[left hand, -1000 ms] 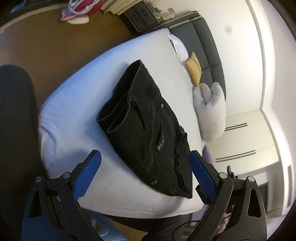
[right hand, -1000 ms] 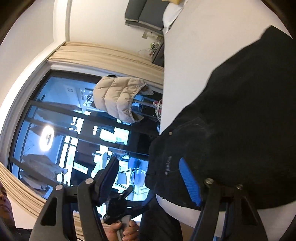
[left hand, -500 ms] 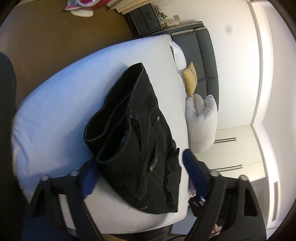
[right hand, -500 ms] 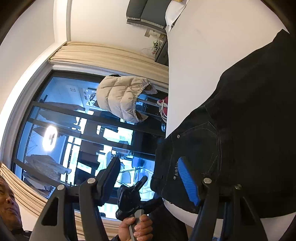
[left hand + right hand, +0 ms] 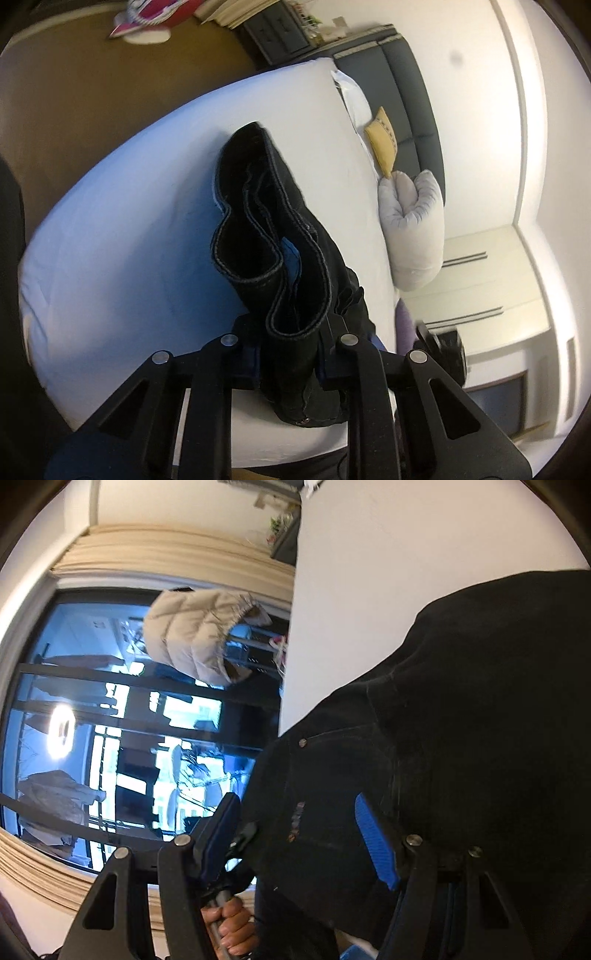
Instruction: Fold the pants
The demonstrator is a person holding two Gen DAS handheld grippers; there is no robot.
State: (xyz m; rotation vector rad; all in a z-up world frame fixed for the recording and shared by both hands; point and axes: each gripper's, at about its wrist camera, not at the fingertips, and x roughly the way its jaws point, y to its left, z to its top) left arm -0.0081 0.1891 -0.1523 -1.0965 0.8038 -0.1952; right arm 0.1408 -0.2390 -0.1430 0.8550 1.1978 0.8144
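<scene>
Left tool clamps the black jeans, right tool wide open

Left wrist: left tool (image 5: 288, 360) pinches the black jeans (image 5: 280, 236) bunched on the bed (image 5: 122, 236); thick layers could slip. Right wrist: right tool (image 5: 299, 834) gapes around the denim, gripping nothing; closing may catch one layer.

The left claw (image 5: 288, 354) has its pads buried in the bunched black pants (image 5: 280, 236), so the pads cannot be seen. In the right wrist view the pants (image 5: 461, 738) run off the right and bottom edges. The bed (image 5: 122, 236) under them is hidden, and the red thing (image 5: 147, 18) on the floor is cut off and blurred.
</scene>
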